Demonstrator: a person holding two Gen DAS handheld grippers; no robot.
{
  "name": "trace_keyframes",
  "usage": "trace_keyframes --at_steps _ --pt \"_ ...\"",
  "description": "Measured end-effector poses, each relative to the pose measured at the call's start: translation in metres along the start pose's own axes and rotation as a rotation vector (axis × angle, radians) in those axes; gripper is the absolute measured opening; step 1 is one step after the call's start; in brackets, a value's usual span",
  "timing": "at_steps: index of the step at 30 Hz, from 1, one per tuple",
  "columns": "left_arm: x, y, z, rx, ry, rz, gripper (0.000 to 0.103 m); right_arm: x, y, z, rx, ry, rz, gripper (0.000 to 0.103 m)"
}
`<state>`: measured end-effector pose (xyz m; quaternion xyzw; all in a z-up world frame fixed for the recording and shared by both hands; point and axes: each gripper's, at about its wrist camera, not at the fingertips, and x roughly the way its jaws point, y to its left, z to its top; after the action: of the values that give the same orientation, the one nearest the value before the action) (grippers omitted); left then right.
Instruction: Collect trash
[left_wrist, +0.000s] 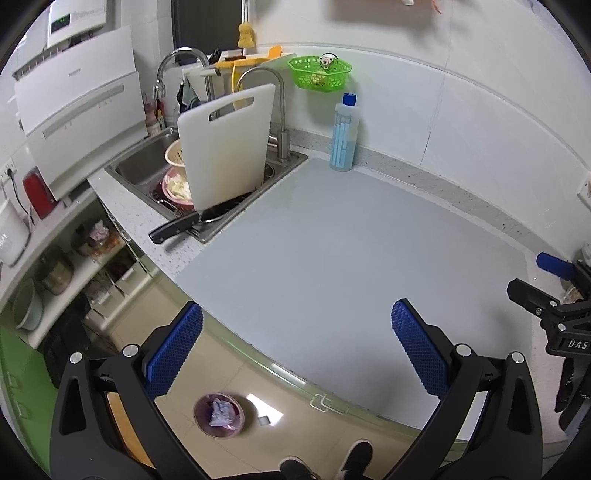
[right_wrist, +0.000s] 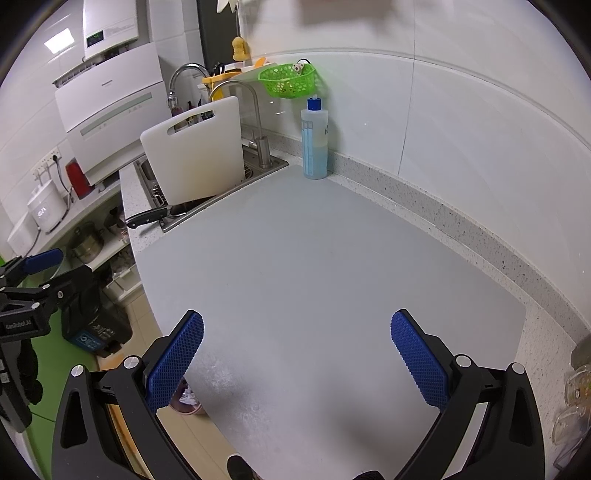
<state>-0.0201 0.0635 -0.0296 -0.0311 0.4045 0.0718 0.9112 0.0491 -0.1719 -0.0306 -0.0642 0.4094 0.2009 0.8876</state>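
A small round pink bin (left_wrist: 219, 415) stands on the floor below the counter edge, with a crumpled clear bag of trash (left_wrist: 221, 412) inside; a sliver of it shows in the right wrist view (right_wrist: 186, 400). My left gripper (left_wrist: 295, 350) is open and empty, held above the counter's front edge and the bin. My right gripper (right_wrist: 295, 358) is open and empty above the grey mat (right_wrist: 314, 280). The right gripper also shows at the left wrist view's right edge (left_wrist: 554, 295); the left gripper shows at the right wrist view's left edge (right_wrist: 33, 280).
A sink (left_wrist: 144, 162) at the back left holds a leaning white cutting board (left_wrist: 225, 147), dishes and a black-handled knife (left_wrist: 173, 229). A blue-capped bottle (left_wrist: 345, 136) and a green basket (left_wrist: 319, 72) are by the wall. Shelves (left_wrist: 74, 273) stand under the counter.
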Motion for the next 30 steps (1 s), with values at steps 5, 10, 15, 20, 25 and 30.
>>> trace_keyframes --at_steps 5,10,15,20,25,30 --pt "0.0025 0.0030 0.0017 -0.041 0.026 -0.056 0.100 0.0020 -0.0033 0.0001 0.005 0.000 0.001 0.097" --pt "0.0054 0.0024 0.0017 -0.048 0.039 -0.031 0.100 0.0020 -0.0030 0.0002 0.007 0.001 0.001 0.097" --pt "0.0057 0.0013 0.0012 -0.039 0.039 -0.029 0.100 0.0027 -0.0042 0.0017 0.006 0.001 0.002 0.097" --pt "0.0067 0.0053 0.0037 -0.050 0.036 -0.043 0.100 0.0025 -0.0040 0.0018 0.007 0.002 0.001 0.097" --pt "0.0060 0.0074 0.0044 -0.051 0.031 -0.047 0.100 0.0025 -0.0038 0.0025 0.008 0.002 0.002 0.097" --pt "0.0059 0.0078 0.0051 -0.050 0.029 -0.050 0.100 0.0029 -0.0039 0.0030 0.006 0.003 0.001 0.097"
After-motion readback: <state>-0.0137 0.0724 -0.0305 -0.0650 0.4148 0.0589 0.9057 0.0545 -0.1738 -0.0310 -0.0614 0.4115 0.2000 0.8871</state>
